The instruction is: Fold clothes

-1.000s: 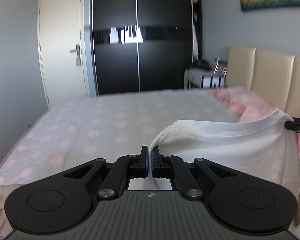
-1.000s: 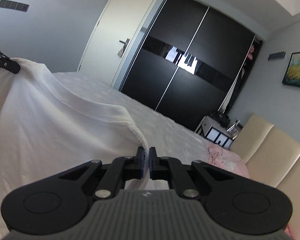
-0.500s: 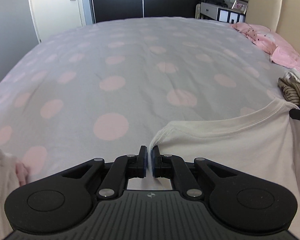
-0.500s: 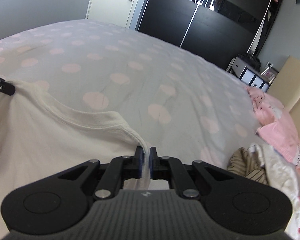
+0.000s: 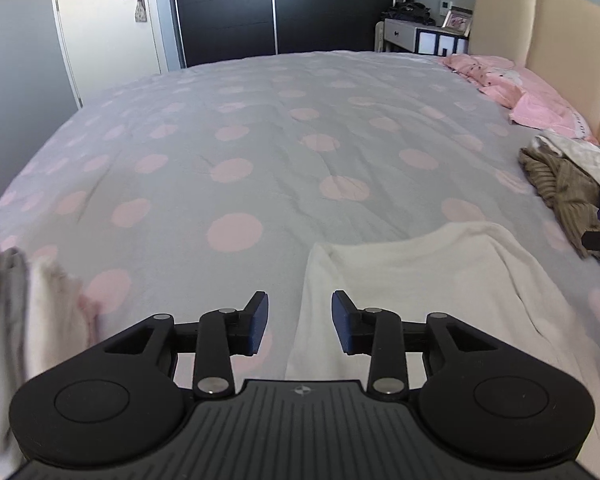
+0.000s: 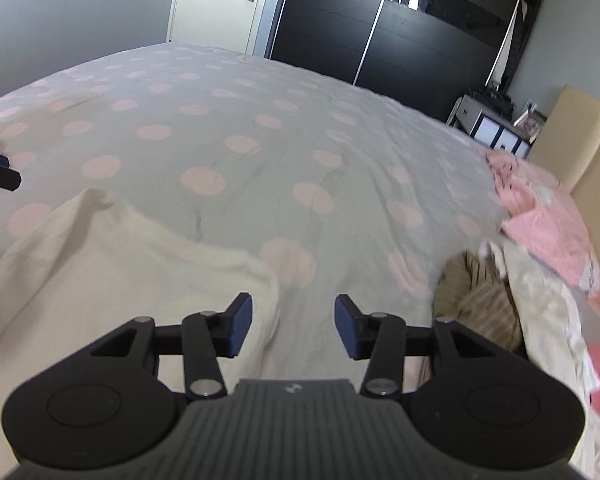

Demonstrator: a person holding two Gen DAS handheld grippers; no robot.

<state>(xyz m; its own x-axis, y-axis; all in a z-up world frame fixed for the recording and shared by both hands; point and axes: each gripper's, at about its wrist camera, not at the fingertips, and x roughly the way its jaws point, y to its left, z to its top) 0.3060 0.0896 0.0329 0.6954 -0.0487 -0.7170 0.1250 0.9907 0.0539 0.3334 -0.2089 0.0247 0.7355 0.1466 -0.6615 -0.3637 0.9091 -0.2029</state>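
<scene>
1. White t-shirt [image 5: 412,280] now lies on the dotted bedspread [image 5: 260,140] at the near edge of the bed, collar end away from me. A second ago I had it hanging in the air by its two shoulder corners.

2. My left gripper [image 5: 299,322] has just been opening. Its fingers [image 5: 258,320] are spread, and the shirt's left edge runs between them with neither pad pressing on it. So that corner is released.

3. My right gripper [image 6: 294,328] has just been opening as well. Its fingers [image 6: 240,324] stand apart; the shirt's right edge [image 6: 268,300] lies just beside the left pad and mostly bare bedspread shows in the gap. I read that as let go too, though the cloth is blurred here and may brush the pad.

4. For the task, I judge the laying-out step done. The shirt is flat enough to start on, but ridges run down its right side in the left wrist view, so it may want smoothing before the first fold.

5. Further out: a brown striped garment [image 5: 560,184] and pale clothes [image 6: 540,304] are heaped to the right near the pink pillows [image 5: 540,108], apparently still unfolded. A blurred stack of cloth [image 5: 16,300] sits at the left edge of the left wrist view.
</scene>
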